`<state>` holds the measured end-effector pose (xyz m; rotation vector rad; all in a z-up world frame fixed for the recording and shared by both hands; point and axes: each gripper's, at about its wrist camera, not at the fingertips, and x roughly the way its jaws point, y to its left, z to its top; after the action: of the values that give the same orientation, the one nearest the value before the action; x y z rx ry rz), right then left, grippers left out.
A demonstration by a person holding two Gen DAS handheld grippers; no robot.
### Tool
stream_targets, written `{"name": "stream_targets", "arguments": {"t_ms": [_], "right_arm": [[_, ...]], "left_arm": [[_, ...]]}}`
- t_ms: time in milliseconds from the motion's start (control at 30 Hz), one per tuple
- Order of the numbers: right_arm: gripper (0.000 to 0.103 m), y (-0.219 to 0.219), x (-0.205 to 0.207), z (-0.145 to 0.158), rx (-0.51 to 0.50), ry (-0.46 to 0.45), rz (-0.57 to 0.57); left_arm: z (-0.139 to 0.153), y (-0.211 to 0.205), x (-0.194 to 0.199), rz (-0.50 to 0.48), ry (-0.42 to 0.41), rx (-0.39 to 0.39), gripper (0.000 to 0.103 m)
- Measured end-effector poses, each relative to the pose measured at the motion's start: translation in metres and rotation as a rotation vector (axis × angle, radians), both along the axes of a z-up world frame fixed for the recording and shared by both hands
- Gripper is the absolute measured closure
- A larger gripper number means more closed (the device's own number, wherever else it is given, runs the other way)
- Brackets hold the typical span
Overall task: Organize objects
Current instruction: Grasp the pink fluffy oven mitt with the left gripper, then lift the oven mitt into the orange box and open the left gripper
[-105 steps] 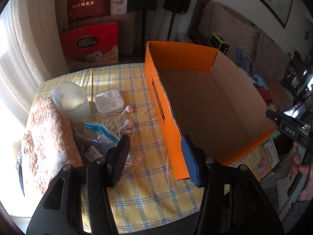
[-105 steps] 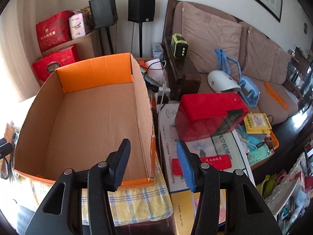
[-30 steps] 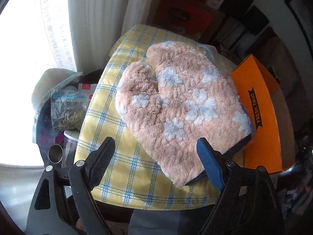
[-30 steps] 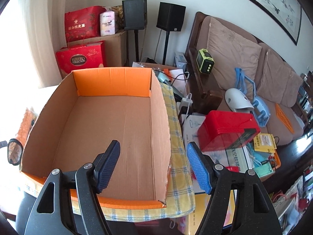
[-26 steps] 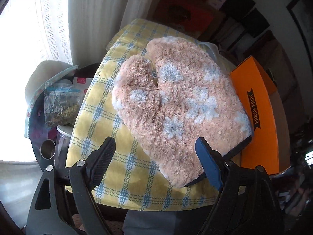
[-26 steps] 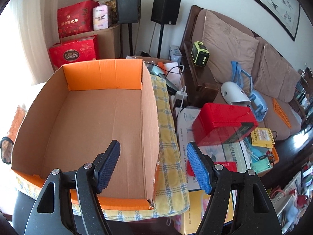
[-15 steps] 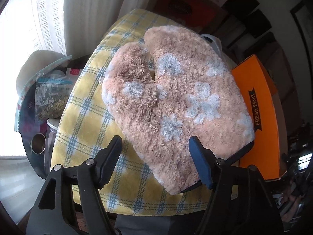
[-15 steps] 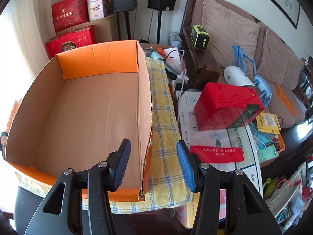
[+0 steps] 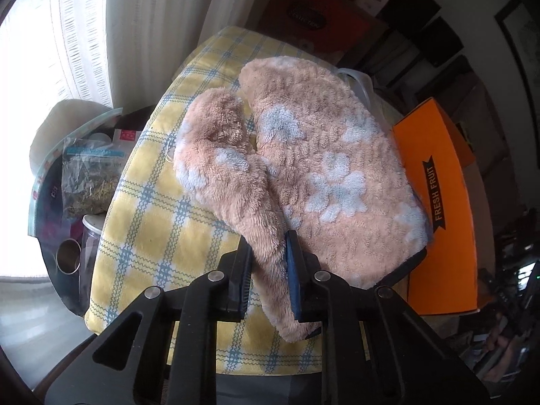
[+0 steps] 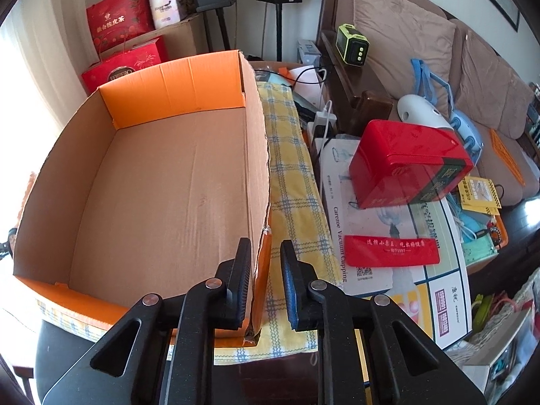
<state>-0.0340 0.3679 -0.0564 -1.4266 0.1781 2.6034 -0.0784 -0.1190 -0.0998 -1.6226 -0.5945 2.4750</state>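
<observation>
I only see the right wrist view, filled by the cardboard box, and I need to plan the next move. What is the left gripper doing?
Observer: The left gripper has just been closing its jaws, and the pads pinch the near edge of a fluffy pink mitt.
Operator: Where does the mitt lie?
Observer: On the yellow checked cloth, beside the orange box.
Operator: Anything under it?
Observer: A clear plastic bag peeks out at its far end.

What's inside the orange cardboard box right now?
Nothing shows inside the cardboard box: its brown floor is bare. The right claw straddles the near corner of its wall, hiding a small strip of floor there.
</observation>
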Motion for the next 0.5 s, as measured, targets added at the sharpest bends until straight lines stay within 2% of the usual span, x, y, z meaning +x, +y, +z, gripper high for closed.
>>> {"name": "stream_targets", "arguments": {"t_ms": [167, 200, 333, 500], "right_arm": [[0.086, 0.0, -0.002, -0.002, -0.064, -0.011, 0.003], [0.083, -0.001, -0.003, -0.002, -0.06, -0.014, 0.005], [0.081, -0.006, -0.006, -0.003, -0.039, -0.021, 0.004], [0.091, -0.008, -0.006, -0.002, 0.019, -0.017, 0.0]], "left_arm": [[0.02, 0.002, 0.005, -0.014, 0.055, 0.002, 0.089], [0.027, 0.003, 0.006, -0.016, 0.069, 0.004, 0.089], [0.05, 0.004, 0.01, -0.031, 0.119, 0.011, 0.089], [0.08, 0.013, 0.012, -0.068, 0.182, -0.001, 0.09]]}}
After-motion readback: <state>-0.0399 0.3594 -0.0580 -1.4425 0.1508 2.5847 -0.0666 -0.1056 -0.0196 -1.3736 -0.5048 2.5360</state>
